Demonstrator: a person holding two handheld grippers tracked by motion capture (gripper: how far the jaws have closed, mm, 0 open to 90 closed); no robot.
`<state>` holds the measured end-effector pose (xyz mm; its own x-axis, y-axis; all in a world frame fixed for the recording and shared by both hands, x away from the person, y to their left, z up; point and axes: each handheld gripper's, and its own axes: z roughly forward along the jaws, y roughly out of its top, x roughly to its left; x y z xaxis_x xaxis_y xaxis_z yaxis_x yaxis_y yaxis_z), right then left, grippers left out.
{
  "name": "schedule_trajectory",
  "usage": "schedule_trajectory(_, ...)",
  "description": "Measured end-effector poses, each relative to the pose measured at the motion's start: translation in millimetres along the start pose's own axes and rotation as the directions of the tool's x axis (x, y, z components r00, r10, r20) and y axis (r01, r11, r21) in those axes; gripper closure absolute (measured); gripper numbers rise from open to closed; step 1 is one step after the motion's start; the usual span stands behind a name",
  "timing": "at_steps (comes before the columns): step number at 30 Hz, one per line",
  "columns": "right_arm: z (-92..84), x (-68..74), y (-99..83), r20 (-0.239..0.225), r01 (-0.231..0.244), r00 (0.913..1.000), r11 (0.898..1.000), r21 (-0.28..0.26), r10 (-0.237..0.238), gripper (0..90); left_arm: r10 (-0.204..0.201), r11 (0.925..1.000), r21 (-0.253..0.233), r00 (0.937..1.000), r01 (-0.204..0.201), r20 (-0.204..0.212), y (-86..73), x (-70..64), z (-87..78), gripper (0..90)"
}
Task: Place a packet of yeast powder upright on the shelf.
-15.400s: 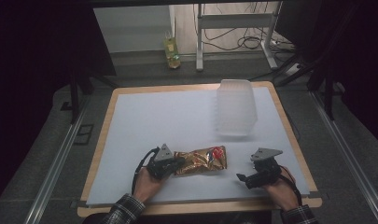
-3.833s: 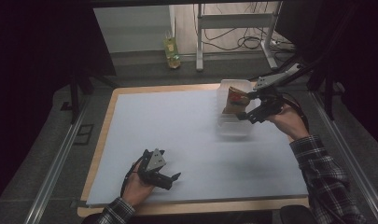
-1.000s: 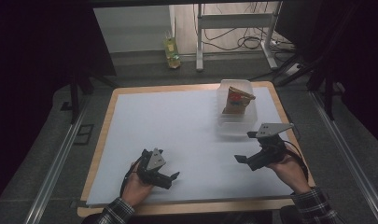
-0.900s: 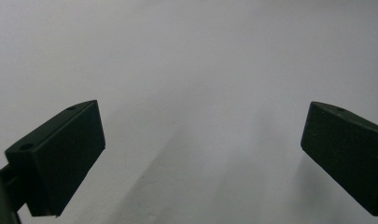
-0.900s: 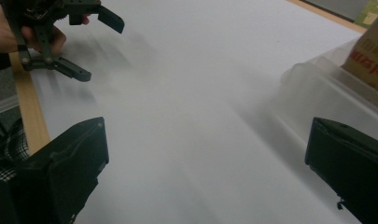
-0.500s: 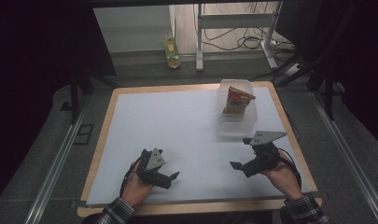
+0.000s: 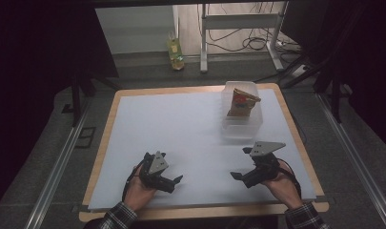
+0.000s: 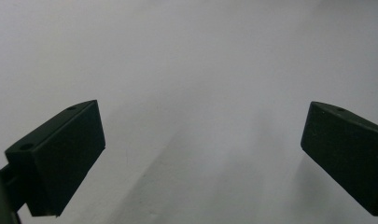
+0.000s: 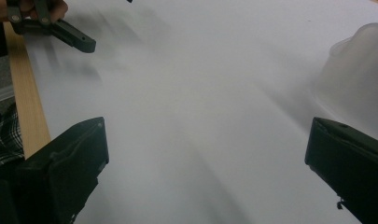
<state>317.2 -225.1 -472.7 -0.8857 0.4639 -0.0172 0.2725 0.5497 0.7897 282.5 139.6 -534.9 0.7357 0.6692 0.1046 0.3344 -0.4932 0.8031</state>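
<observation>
Person's forearms cut off by the bottom edge of the high view, only the checked sleeves showing. Print on the snack packet in the clear container too small to read. In the right gripper view, the container is a motion-blurred pale shape at right; the left gripper is clipped by the top edge. Label on the distant bottle illegible.

No legible txt – snack packet print perhaps branded, too blurred to read.
</observation>
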Motion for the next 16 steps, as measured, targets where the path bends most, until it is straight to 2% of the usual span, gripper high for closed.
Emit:
schedule_trajectory(5, 8.2, 1.9, -8.3, 0.013, 0.007, 0.9999, 1.000, 0.005, -0.007, 0.0, 0.002, 1.0000, -0.001, 1.0000, -0.002, -0.004, -0.3, 0.1, -0.5, 0.0)
schedule_trajectory(12, 24.1, 2.8, -22.6, 0.015, 0.016, 0.9997, 0.997, 0.076, -0.017, 0.0, 0.016, 0.9999, 0.004, 0.9997, -0.016, -0.020, -0.4, -0.1, -0.4, 0.0)
schedule_trajectory(16, 24.9, 3.0, -23.3, 0.011, 0.008, 0.9999, 0.997, 0.078, -0.009, 0.0, 0.022, 0.9997, -0.008, 0.9993, -0.022, -0.031, 0.0, 0.1, -2.5, 0.0)
